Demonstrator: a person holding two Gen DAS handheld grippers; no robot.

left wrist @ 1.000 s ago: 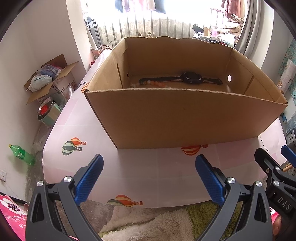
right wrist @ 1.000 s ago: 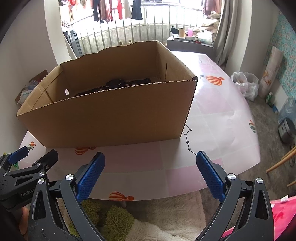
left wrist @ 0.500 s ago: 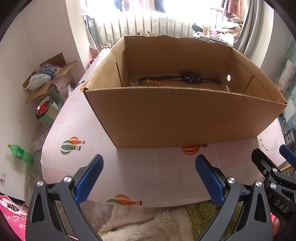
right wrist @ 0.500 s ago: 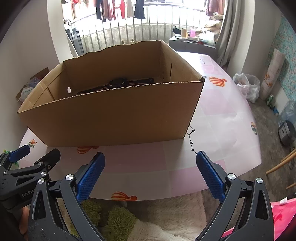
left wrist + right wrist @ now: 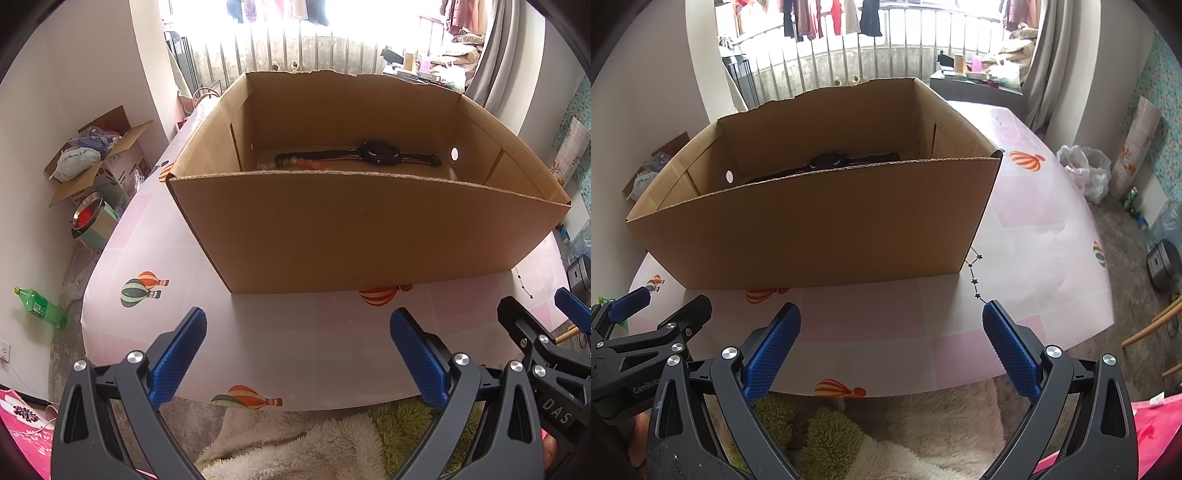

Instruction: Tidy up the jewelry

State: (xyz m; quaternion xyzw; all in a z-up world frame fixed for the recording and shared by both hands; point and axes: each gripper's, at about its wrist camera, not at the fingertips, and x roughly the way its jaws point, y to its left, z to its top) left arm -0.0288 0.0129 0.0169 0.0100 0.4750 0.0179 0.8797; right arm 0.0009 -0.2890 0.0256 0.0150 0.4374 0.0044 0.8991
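Both tongs raised slightly: more box floor seen. Left tongs and right tongs held wide open, empty, before cardboard box on worktop. Watch and bead bracelet lie inside box, near far wall. Sorting judged nearly finished.

Pink checked table with balloon-print cover carries one open brown cardboard box (flaps torn off).
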